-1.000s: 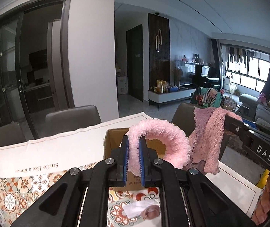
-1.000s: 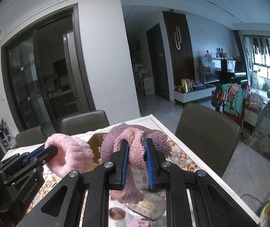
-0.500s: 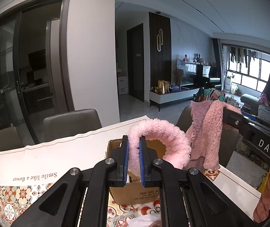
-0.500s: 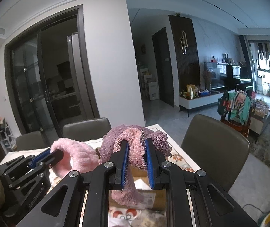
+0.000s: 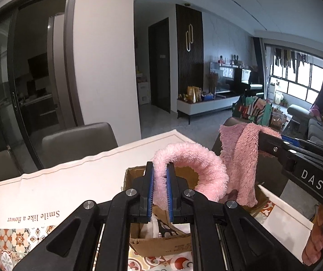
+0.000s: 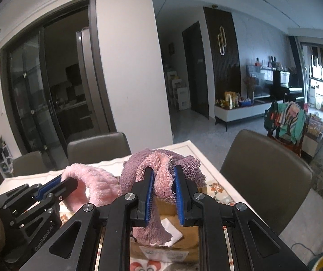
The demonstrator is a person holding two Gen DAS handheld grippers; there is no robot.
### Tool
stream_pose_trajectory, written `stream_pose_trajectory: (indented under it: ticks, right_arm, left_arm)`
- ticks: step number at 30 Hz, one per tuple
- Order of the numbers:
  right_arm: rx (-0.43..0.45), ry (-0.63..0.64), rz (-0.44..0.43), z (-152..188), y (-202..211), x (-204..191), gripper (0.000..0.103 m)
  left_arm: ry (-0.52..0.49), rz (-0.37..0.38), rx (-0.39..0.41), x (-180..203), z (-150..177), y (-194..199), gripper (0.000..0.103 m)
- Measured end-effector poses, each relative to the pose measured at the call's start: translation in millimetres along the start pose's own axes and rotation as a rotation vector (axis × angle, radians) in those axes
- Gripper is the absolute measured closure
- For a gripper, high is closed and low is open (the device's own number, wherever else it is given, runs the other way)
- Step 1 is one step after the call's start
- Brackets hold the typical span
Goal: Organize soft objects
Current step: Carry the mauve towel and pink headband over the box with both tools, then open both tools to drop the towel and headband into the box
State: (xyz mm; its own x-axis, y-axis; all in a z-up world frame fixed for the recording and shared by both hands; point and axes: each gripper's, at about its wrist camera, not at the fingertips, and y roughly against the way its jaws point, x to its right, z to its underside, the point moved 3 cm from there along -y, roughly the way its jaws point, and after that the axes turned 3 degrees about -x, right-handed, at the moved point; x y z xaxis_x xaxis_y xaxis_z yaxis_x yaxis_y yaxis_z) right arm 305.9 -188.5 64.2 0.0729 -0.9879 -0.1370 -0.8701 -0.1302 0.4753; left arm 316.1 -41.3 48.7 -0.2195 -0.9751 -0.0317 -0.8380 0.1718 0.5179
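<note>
Your left tool (image 5: 160, 189) is black with blue pads, clamping a pale pink fluffy band (image 5: 190, 169). Your right tool (image 6: 163, 194), same black and blue, grips a dusty mauve towel (image 6: 161, 176). The box (image 5: 161, 244) at 6 o'clock is brown. The desk (image 5: 71, 180) cloth is white with orange floral tiles and rust lettering.

Each camera sits on a gripper and looks forward and a little down along its black fingers, very close. Both look over the open brown cardboard box (image 5: 161, 244) on the patterned tablecloth (image 5: 14, 241) toward the far living room. Each view shows the other gripper beside it.
</note>
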Motion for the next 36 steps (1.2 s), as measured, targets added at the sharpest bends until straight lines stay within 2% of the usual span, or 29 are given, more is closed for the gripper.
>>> stream_pose_trajectory:
  ticks: [14, 22, 24, 25, 27, 28, 36]
  right_arm:
    - [-0.209, -0.031, -0.034, 30.4, -61.4, 16.5, 0.084]
    - [-0.316, -0.056, -0.047, 51.4, -79.9, 24.4, 0.083]
    - [-0.328, -0.058, -0.055, 53.9, -81.4, 23.6, 0.078]
    - [-0.332, -0.058, -0.053, 54.7, -81.5, 24.1, 0.071]
    - [-0.329, -0.054, -0.053, 55.4, -80.0, 23.9, 0.062]
    - [-0.32, -0.048, -0.053, 54.8, -77.5, 23.1, 0.06]
    - [-0.282, -0.024, -0.016, 46.4, -58.6, 18.1, 0.057]
  left_arm:
    - [-0.01, 0.033, -0.164, 9.9, 25.4, -56.0, 0.091]
    - [-0.039, 0.039, -0.21, 14.4, 35.4, -70.6, 0.088]
    - [-0.043, 0.04, -0.215, 13.8, 36.8, -71.8, 0.083]
    - [-0.045, 0.043, -0.215, 14.4, 36.7, -71.1, 0.082]
    - [-0.047, 0.038, -0.209, 14.3, 34.7, -70.8, 0.073]
    - [-0.047, 0.038, -0.206, 14.7, 33.9, -71.3, 0.071]
    - [-0.033, 0.042, -0.179, 12.0, 29.0, -51.0, 0.065]
